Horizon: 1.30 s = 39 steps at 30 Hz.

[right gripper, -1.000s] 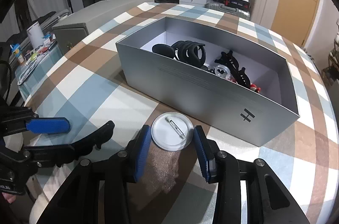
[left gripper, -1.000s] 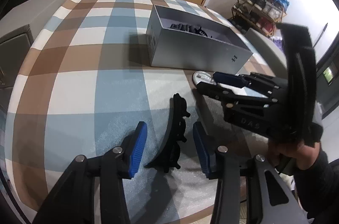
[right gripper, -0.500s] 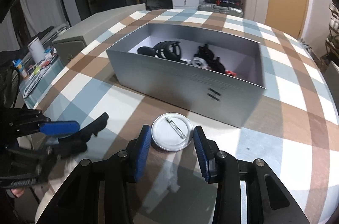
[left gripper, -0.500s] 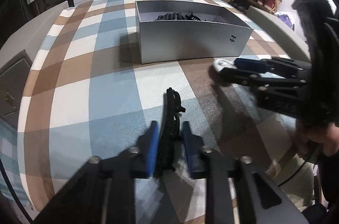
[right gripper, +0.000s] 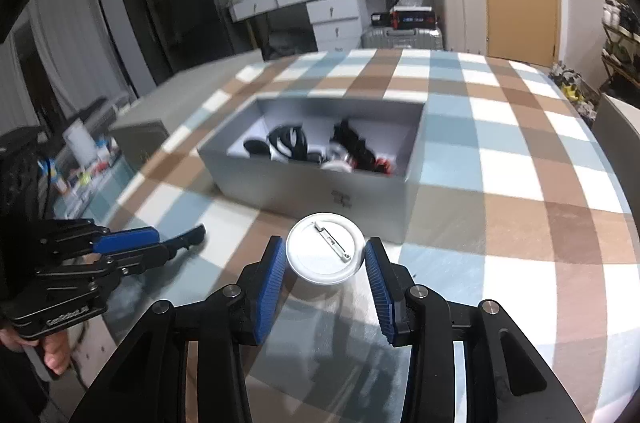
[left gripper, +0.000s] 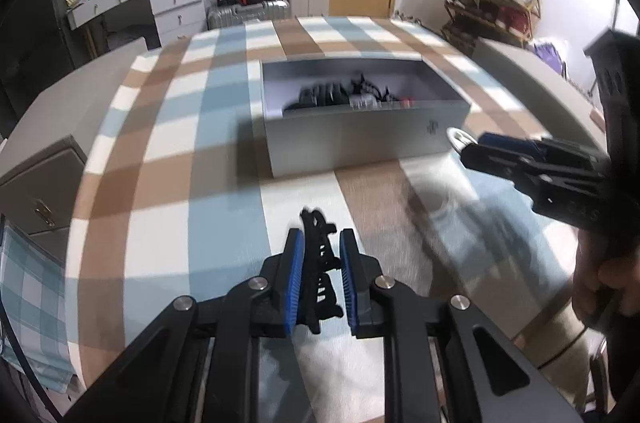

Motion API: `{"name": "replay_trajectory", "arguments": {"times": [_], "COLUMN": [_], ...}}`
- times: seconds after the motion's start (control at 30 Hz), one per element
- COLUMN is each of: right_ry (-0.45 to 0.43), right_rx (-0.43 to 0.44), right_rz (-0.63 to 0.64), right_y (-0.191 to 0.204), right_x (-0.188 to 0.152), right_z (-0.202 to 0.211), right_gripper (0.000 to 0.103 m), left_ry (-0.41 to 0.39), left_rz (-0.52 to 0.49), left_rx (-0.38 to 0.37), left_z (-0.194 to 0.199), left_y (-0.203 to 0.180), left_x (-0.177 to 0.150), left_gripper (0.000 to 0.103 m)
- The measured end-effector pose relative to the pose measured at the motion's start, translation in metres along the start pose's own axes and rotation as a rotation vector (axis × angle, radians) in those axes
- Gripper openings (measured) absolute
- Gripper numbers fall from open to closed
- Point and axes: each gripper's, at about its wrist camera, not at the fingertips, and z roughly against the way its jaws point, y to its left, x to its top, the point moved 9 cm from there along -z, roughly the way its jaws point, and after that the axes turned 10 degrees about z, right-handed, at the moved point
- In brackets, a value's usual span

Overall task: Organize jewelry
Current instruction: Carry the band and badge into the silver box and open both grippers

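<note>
The surface (left gripper: 168, 159), covered in a brown, blue and white check cloth, curved away at its left and near edges in the left wrist view, with a broad bare stretch of cloth left of the grey box (left gripper: 360, 139). The box stood toward the far middle, its long near wall facing both grippers, its top open. Between that wall and the grippers lay an open strip of cloth.

The left gripper (left gripper: 320, 263) had its jaws clenched on a black hair claw (left gripper: 318, 255), the blue pads pressing its two sides. The claw stood edge-up, its toothed end pointing toward the box, and it appeared raised off the cloth, well short of the box wall.

The right gripper (right gripper: 325, 263) had its jaws around a white round pin badge (right gripper: 325, 247), back side up with the metal pin showing; the pads met its rim on both sides, so it was grasped. It appeared lifted, near the box's near wall at its right end. From the left wrist view the badge (left gripper: 458, 138) showed just beside the box's right corner.

Inside the box lay dark hair ties and clips (right gripper: 288, 143), blurred, with a red piece at the right end.
</note>
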Motion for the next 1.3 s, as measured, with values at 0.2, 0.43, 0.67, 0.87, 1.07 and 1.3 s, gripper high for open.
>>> {"name": "replay_trajectory", "arguments": {"times": [0.2, 0.43, 0.67, 0.87, 1.07, 1.3], "right_ry": [-0.051, -0.057, -0.025, -0.013, -0.01, -0.017], "right_rx": [0.038, 0.047, 0.073, 0.084, 0.084, 0.085], "right_rz": [-0.029, -0.033, -0.021, -0.025, -0.029, -0.027], "right_y": [-0.005, -0.007, 0.003, 0.005, 0.004, 0.004], "right_x": [0.02, 0.028, 0.02, 0.015, 0.014, 0.015], "right_z": [0.015, 0.011, -0.005, -0.01, -0.011, -0.01], "right_gripper": [0.04, 0.04, 0.04, 0.04, 0.04, 0.04], "left_ry": [-0.071, -0.033, 0.097, 0.154, 0.14, 0.123], "left_rz": [0.035, 0.1, 0.129, 0.105, 0.021, 0.017], "left_rx": [0.015, -0.066, -0.022, -0.026, 0.073, 0.066], "left_z": [0.003, 0.002, -0.026, -0.039, -0.044, -0.036], "left_y": [0.0, 0.014, 0.042, 0.039, 0.039, 0.039], "left_x": [0.028, 0.03, 0.0, -0.01, -0.006, -0.006], "left_gripper": [0.001, 0.001, 0.037, 0.037, 0.021, 0.009]}}
